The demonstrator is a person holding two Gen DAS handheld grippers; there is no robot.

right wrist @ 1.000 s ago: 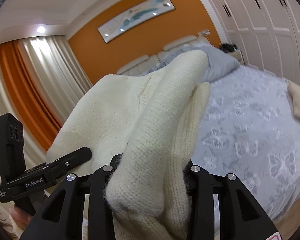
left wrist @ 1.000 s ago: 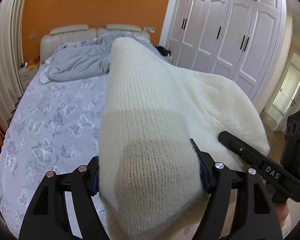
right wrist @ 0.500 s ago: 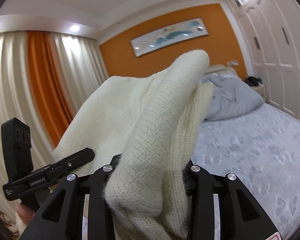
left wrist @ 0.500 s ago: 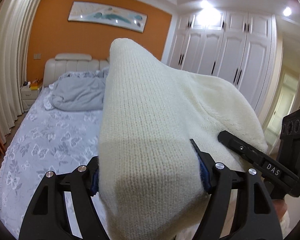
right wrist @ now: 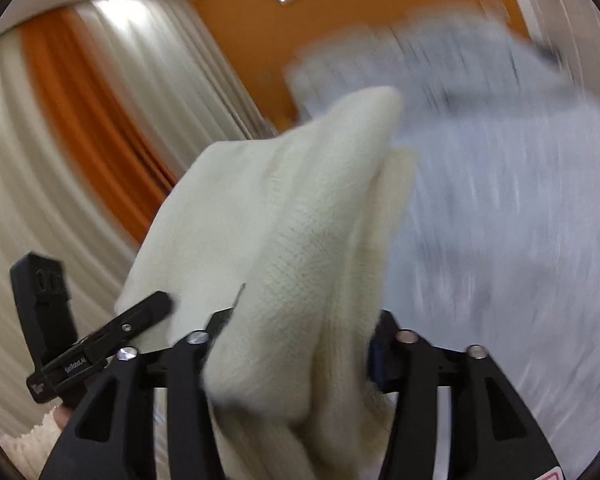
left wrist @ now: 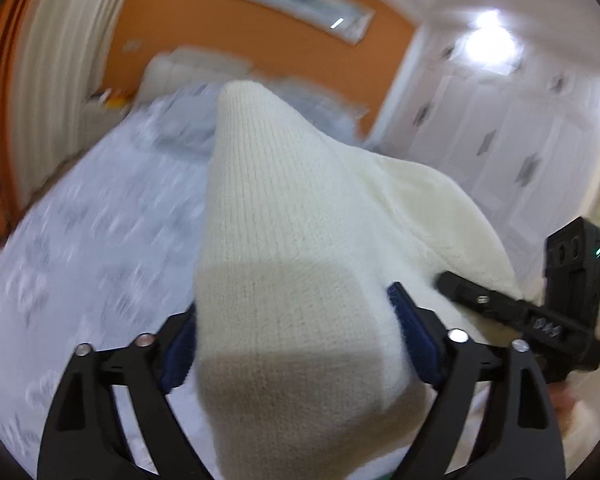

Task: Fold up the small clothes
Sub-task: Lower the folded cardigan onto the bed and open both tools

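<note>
- Since the earlier frames, both views have tilted back down from the wall and ceiling toward the bed (left wrist: 80, 240), and the background now smears with motion; the grasp on the sweater (left wrist: 284, 248) looks unchanged.
- We hold the cream knit sweater in the air above the bed, stretched between both grippers.
- Left gripper (left wrist: 296, 332): clamped on a thick bunch of sweater, the knit bulging out between its blue pads.
- Right gripper (right wrist: 296, 344): clamped on another bunch of the same sweater, several layers deep.
- Risk: the knit is bulky and soft, so a fast swing may drag it out of either grip.
- Risk: the layers in the right gripper may land doubled over, leaving a crooked fold.
- Risk: uneven lowering would set the sweater down skewed on the bed.
</note>
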